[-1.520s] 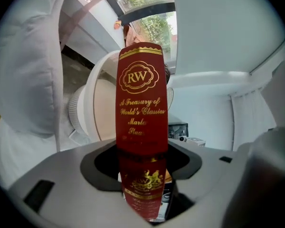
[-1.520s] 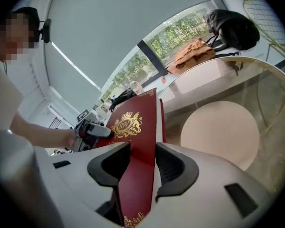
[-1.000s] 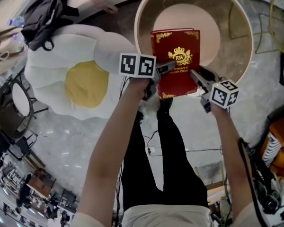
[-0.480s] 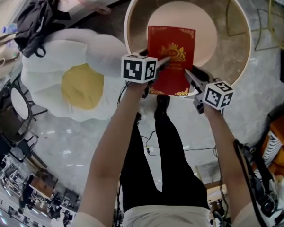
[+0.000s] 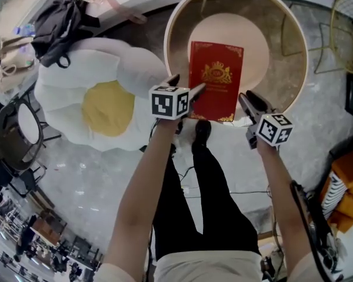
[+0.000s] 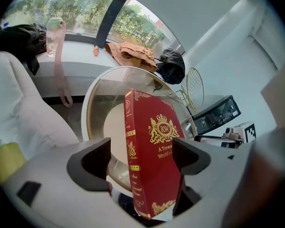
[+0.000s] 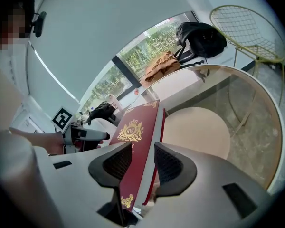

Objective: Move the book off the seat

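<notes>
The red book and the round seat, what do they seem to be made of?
Red book: hardcover, likely cloth or leatherette over board, matte, with shiny gold stamping; it looks stiff and flat.
Round seat: the shell wall looks like clear glossy plastic, since the pattern of the floor seems to show through it.
Its cushion: pale and matte, probably fabric.

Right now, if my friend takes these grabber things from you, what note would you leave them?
Left gripper: fingers open, just widened, straddling the book at its spine side without pressing.
Right gripper: fingers just closed onto the book's near right corner.
The book is still over the round seat.
Done: right grip taken.
Left to do: lift the book clear and set it down off the seat.
</notes>
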`<act>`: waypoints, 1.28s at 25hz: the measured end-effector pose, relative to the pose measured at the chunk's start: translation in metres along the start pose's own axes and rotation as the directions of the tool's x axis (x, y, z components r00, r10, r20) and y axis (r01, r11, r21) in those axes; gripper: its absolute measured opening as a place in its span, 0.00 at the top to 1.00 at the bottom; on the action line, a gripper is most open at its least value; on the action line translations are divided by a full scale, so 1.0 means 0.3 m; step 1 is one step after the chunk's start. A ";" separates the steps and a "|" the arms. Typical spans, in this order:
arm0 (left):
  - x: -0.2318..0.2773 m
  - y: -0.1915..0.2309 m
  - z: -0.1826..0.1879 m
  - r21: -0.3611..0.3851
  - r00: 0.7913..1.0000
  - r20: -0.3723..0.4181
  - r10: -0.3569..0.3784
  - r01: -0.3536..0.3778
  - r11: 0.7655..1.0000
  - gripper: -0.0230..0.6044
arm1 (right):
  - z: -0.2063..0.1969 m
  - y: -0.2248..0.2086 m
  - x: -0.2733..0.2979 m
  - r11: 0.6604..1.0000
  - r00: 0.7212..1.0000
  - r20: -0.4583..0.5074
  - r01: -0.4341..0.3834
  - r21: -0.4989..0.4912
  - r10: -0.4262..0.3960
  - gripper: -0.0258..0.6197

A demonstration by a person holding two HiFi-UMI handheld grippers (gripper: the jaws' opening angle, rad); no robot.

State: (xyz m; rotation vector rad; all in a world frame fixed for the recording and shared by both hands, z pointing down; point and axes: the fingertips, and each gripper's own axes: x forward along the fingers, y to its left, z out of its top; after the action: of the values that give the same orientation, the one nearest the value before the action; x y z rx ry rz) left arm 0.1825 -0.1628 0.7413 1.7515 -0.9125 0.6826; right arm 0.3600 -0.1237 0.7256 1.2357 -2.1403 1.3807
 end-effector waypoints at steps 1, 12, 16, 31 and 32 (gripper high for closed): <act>-0.043 -0.005 -0.005 -0.010 1.000 0.008 0.007 -0.007 1.000 0.32 | 0.004 0.016 -0.034 1.000 1.000 -0.004 0.002 -0.007 -0.002 0.71; -0.549 -0.191 -0.034 0.032 0.988 0.149 -0.028 0.023 0.999 0.41 | 0.040 0.385 -0.390 0.998 0.999 0.053 0.009 -0.068 -0.005 0.73; -0.731 -0.286 -0.095 0.075 0.983 0.167 -0.073 0.061 0.995 0.45 | 0.022 0.549 -0.496 0.998 0.998 0.068 -0.012 -0.068 0.016 0.79; -1.314 -0.522 -0.287 0.299 0.973 0.141 -0.184 0.135 0.945 0.60 | -0.048 1.043 -0.937 0.990 0.979 0.205 0.014 -0.141 0.015 0.84; -1.347 -0.535 -0.305 0.314 0.973 0.131 -0.192 0.142 0.939 0.62 | -0.056 1.074 -0.966 0.990 0.977 0.215 0.019 -0.141 0.012 0.84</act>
State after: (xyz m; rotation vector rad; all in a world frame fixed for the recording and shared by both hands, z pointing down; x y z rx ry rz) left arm 0.0890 0.0637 0.3708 2.1568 -0.7830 0.5990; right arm 0.2693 0.0870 0.3575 1.3867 -2.3322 1.1136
